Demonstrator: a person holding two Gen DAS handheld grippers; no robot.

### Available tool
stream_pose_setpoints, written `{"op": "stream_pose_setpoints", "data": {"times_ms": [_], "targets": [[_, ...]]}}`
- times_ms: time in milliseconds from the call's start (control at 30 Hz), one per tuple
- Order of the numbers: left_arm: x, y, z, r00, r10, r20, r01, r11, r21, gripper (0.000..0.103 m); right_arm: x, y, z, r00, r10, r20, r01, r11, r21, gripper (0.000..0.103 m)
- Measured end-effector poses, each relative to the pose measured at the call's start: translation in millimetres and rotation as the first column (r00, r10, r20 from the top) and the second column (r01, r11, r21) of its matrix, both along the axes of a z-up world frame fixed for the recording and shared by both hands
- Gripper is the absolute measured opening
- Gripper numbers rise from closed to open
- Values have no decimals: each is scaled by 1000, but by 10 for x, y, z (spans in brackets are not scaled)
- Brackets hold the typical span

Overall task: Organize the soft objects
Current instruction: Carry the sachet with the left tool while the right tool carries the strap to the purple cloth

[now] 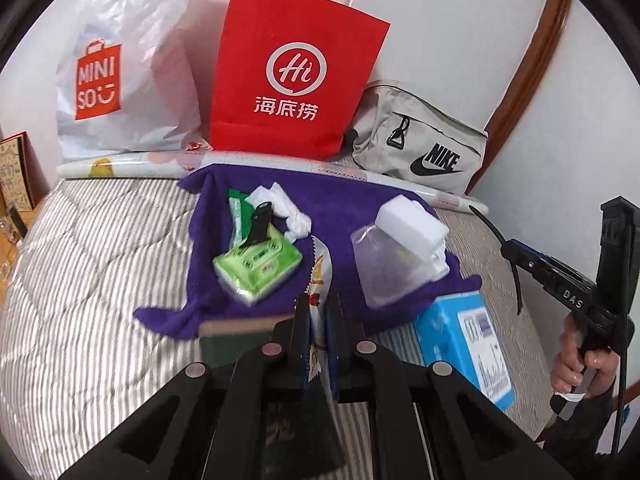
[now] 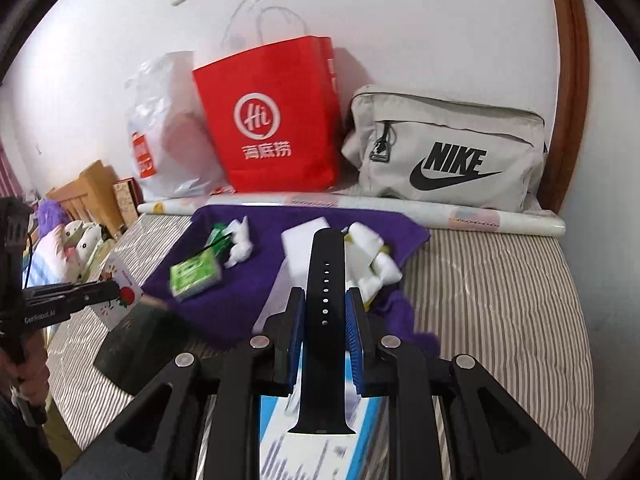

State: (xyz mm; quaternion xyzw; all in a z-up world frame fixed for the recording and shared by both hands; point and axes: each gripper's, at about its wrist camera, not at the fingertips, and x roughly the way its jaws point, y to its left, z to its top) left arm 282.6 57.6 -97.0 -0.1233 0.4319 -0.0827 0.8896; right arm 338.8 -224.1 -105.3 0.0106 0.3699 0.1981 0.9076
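Fingers (image 1: 318, 312) of left pinch a snack packet (image 1: 318, 280), seemingly; right fingers (image 2: 326, 312) clamp black strap (image 2: 325, 280).

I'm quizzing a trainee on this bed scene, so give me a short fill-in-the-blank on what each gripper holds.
1. The right gripper is shut on a black ____.
2. The left gripper pinches a flat printed ____.
3. The green tissue pack lies on a ____ cloth.
4. The grey bag reads ____.

Missing: watch strap; packet; purple; NIKE
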Motion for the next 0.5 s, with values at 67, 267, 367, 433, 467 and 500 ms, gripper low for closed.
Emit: {"op": "stream_pose_setpoints", "data": {"times_ms": [67,267,367,433,467,500], "targets": [[112,-10,-23,1000,-6,-7,6,1000,-14,8,108,-18,-18,1000,-14,-3,14,1000,-2,21],[451,-63,-143,999,-34,-41,31,998,-56,8,424,-84,-129,998,-48,-39,49,999,16,21],[569,-72,-196,998,-25,-59,22,998,-64,8,531,-78,-194,997,-53,-56,54,998,13,21],[657,-57,-248,996,-35,-76,28,995,-99,8,594,-62,-239,997,-54,-59,54,999,6,21],[693,-48,-267,996,-37,-83,28,993,-111,8,631,-53,-268,997,-52,-62,52,999,1,21],[736,-43,-296,995,-42,-93,30,992,-123,8,659,-47,-289,997,-52,-64,52,999,-3,21]]}}
